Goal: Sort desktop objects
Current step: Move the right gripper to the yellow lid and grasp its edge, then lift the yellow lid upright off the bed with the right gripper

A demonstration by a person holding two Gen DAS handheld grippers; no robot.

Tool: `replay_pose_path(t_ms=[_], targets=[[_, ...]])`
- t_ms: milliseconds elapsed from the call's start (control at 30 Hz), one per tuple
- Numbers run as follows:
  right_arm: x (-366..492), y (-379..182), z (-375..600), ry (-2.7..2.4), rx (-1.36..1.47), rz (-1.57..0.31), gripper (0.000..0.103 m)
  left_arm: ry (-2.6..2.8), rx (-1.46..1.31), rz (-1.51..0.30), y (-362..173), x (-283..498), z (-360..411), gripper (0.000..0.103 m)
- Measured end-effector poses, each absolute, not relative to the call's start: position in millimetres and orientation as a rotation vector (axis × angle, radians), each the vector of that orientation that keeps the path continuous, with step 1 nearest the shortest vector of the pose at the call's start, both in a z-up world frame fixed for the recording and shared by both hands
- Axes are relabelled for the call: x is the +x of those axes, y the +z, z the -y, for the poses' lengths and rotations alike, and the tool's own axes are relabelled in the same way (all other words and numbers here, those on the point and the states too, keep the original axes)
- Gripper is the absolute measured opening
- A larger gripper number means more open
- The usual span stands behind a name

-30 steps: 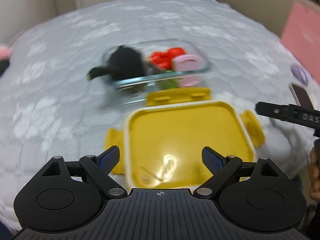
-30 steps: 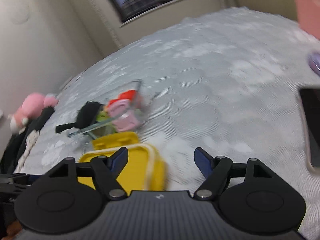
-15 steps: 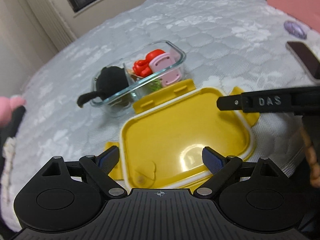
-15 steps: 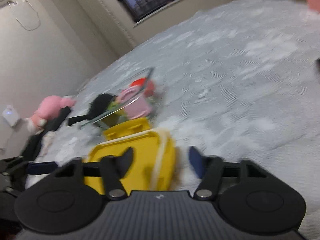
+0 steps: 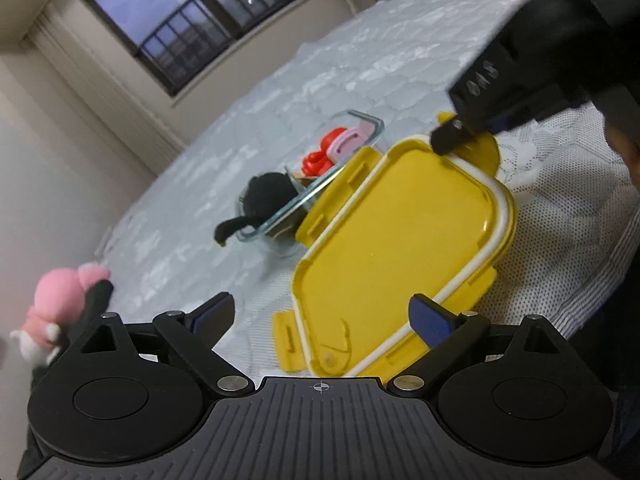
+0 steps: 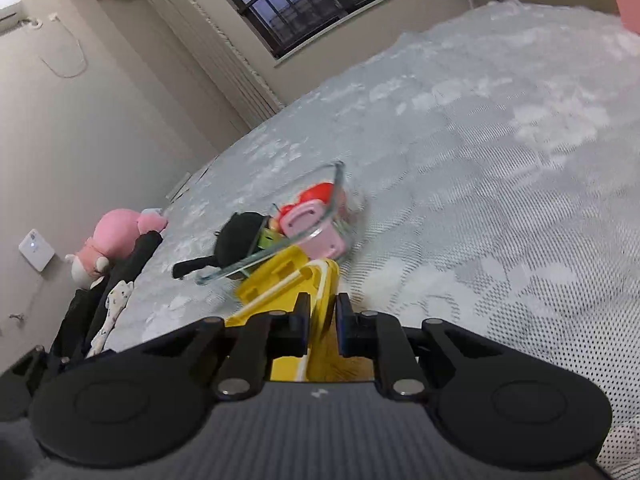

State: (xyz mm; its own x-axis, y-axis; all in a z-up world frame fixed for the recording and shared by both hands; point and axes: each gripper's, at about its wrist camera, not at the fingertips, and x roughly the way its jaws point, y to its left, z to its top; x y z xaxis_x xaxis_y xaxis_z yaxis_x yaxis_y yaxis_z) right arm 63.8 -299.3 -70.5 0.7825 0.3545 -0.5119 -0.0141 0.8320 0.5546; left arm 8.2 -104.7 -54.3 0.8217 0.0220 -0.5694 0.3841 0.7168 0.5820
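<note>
Closing on the yellow lid (image 6: 320,280) edge, the right gripper (image 6: 322,320) pinches it; left gripper (image 5: 320,316) stands wide.

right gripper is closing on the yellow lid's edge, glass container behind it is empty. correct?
Not quite. The glass container is not empty: the right wrist view shows red, pink and black items in it. The rest holds: the right gripper jaws are closing with the yellow lid edge between them.

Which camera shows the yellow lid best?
The left wrist view: the yellow lid lies almost whole, its white seal and side clips visible. The right wrist view shows only one edge of it, between the closing right claw.
</note>
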Motion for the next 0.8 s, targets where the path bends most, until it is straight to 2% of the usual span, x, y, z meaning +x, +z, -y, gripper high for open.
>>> replay_pose_path(t_ms=[233,667,800], targets=[[60,-22,265,0.268,0.428,-0.610,0.012,-0.202,0.795,-0.435,-53,-12,100,0.098],[86,38,214,0.372,0.269,-0.698,0.012,-0.020,1.037,0.008,-79,-43,120,0.099],[95,49,198,0.377,0.241,-0.715,0.012,-0.011,0.989,-0.012,-76,-55,114,0.101]])
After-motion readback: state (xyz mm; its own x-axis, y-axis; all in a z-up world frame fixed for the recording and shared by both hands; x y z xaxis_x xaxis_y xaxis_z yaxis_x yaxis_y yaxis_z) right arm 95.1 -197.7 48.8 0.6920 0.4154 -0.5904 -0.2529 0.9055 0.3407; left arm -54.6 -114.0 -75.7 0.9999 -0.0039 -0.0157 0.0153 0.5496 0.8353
